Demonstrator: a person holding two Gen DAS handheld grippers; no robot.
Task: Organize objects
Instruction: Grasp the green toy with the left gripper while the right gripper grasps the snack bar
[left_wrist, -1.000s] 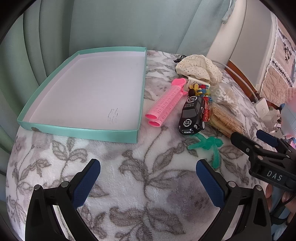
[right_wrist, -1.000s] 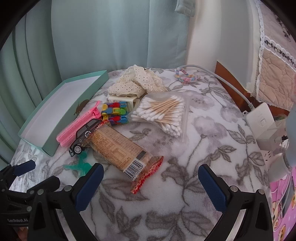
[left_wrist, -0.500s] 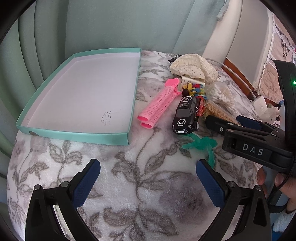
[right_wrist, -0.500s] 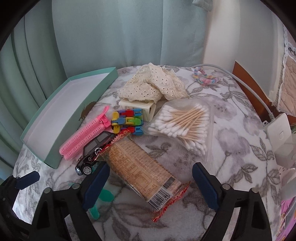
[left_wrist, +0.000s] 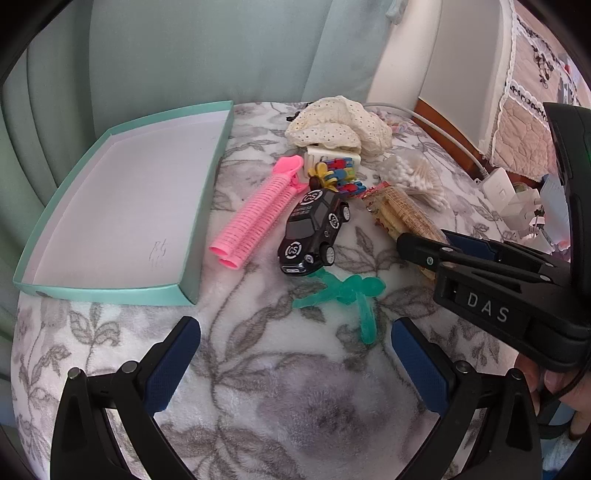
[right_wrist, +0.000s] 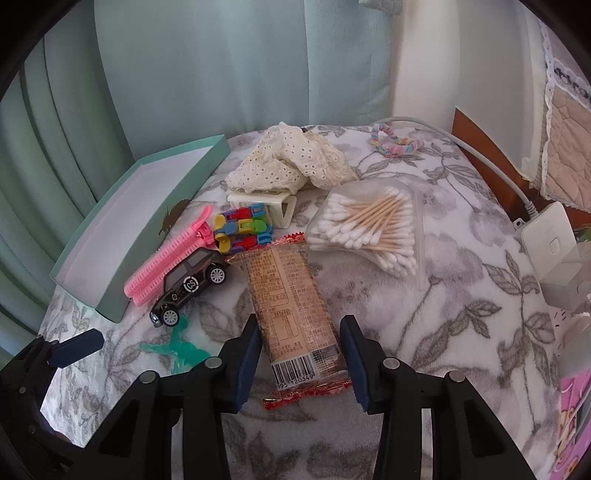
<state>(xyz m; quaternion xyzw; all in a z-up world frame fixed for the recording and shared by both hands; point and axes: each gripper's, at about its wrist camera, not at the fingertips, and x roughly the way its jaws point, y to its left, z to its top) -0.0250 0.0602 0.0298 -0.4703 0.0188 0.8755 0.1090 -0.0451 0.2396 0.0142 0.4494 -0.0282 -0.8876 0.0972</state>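
Observation:
A brown snack packet (right_wrist: 291, 295) with red crimped ends lies flat on the floral blanket. My right gripper (right_wrist: 299, 328) is shut on the snack packet, its blue pads against both long sides near the barcode end. In the left wrist view the right gripper (left_wrist: 424, 247) reaches over that packet (left_wrist: 399, 210). My left gripper (left_wrist: 295, 332) stands open above bare blanket, nothing between its fingers. An empty teal box (left_wrist: 103, 288) sits at the left. Beside it lie pink hair rollers (left_wrist: 258, 218), a black toy car (left_wrist: 314, 232) and a green plastic piece (left_wrist: 351, 291).
Behind the packet are colourful clips (right_wrist: 240, 232), a bag of cotton swabs (right_wrist: 369, 229), a cream lace cloth (right_wrist: 291, 162) over a white claw clip (right_wrist: 266, 203), and a pastel hair tie (right_wrist: 391, 140). A white power adapter (right_wrist: 550, 243) and cable sit at the right edge. Curtains hang behind.
My right gripper moved forward and left over the snack packet, and its jaws narrowed from wide open to the packet's width. The left gripper stayed open and shifted slightly.

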